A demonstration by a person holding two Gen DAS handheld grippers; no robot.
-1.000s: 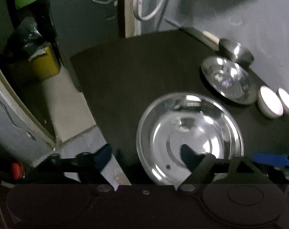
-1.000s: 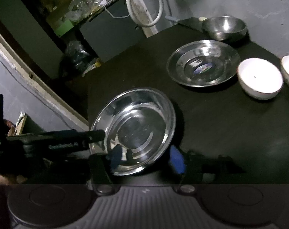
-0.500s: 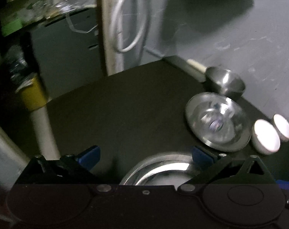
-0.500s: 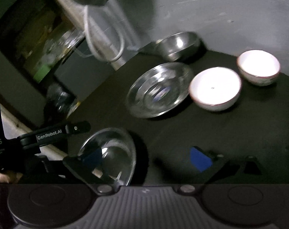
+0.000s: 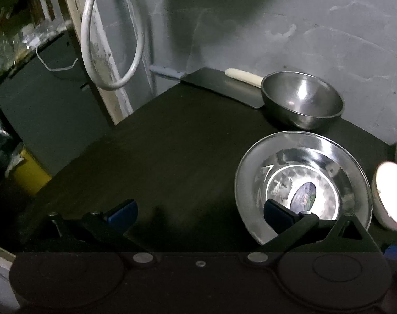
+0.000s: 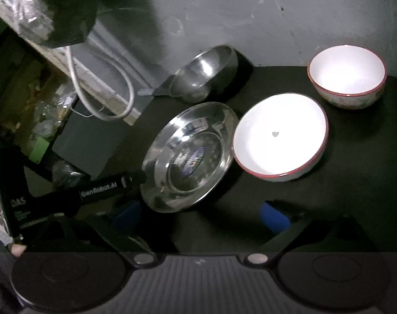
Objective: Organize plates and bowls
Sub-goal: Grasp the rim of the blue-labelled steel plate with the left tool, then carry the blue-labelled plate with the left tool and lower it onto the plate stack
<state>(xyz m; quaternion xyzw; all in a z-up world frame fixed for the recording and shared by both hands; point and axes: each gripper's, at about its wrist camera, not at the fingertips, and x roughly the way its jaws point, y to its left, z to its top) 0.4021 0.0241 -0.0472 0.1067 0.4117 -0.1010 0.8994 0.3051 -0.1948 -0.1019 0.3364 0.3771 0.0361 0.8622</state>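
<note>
A broad stretch of bare dark table [image 5: 159,157] is seen on the left, ending at its left edge. The left gripper [image 5: 198,210] is held wide apart with nothing between the jaws — its right finger overlaps the near rim of the steel plate [image 5: 303,183]. Beyond the plate a steel bowl [image 5: 302,99] sits by the wall, mouth up. The right gripper [image 6: 198,216], jaws lately narrowing yet spread and empty, is near the plate; two white bowls [image 6: 279,138] lie right, upright.
</note>
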